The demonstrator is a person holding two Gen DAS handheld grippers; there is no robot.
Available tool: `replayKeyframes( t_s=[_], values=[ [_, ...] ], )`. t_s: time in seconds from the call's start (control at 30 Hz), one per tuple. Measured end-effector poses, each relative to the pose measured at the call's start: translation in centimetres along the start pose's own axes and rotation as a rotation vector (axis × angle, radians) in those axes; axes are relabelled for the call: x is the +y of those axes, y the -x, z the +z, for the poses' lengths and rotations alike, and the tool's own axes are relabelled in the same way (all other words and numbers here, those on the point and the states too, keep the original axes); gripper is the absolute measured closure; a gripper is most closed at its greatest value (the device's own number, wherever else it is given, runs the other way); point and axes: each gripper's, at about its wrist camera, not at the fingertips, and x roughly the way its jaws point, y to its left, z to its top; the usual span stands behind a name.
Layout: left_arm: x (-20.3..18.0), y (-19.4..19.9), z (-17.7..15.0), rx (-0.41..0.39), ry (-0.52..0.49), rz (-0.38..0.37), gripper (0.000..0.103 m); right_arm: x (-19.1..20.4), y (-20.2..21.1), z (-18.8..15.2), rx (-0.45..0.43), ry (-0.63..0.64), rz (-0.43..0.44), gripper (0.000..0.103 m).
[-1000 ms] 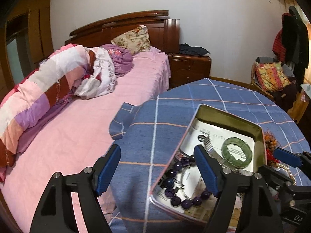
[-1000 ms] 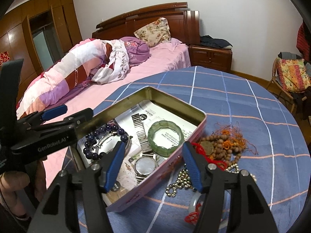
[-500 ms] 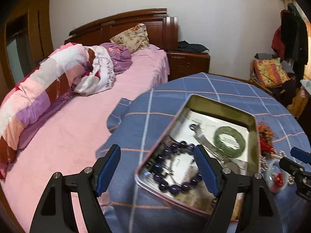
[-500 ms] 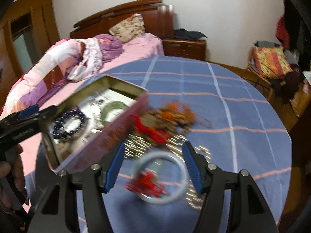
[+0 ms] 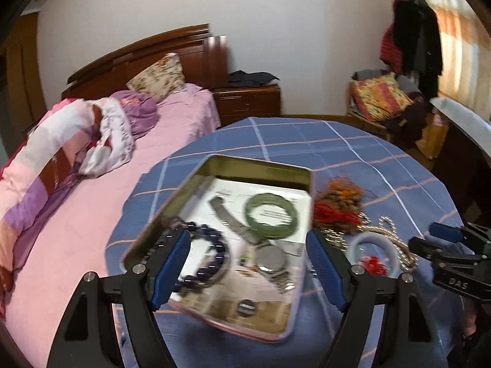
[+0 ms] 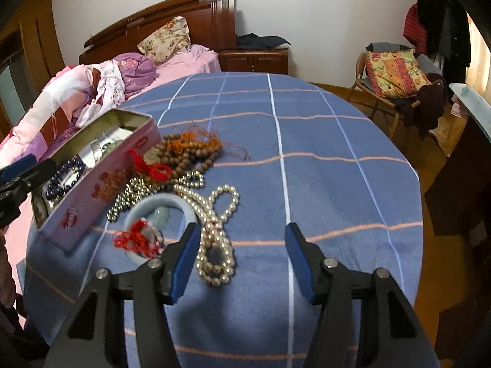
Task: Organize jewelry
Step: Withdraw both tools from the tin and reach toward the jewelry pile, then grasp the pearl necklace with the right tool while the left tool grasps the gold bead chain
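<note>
Your right gripper [image 6: 241,257] is closing on nothing, its jaws parted over bare cloth; the pearl necklace [image 6: 214,224] lies at its nine o'clock. Your left gripper [image 5: 248,263] hangs released over the tin [image 5: 309,190], where the green bangle [image 5: 271,216] lies at twelve o'clock.

Blue checked table [image 6: 322,141]: pink tin [image 6: 101,184], bead strands [image 6: 214,214].

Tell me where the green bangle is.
The green bangle lies inside the open tin, toward its far right corner in the left wrist view, beside the watch.
</note>
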Motion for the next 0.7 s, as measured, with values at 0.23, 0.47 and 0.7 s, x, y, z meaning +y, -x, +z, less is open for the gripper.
replayKeyframes(
  t_s=[0.23,0.47,0.7],
  values=[
    [-1.6,-0.1,-0.2,0.010,-0.033,-0.017,0.025,0.5,-0.9,-0.5,0.031,0.024,0.023,0.056],
    [-3.1,-0.3,-0.2,0.015,-0.059,-0.048,0.025,0.9,-2.3,-0.4,0.052,0.058,-0.025,0.075],
    [-4.2,0.0,-0.5,0.010,-0.089,-0.073,0.025,0.0,-1.8,-0.7,0.035,0.038,-0.038,0.088]
  ],
)
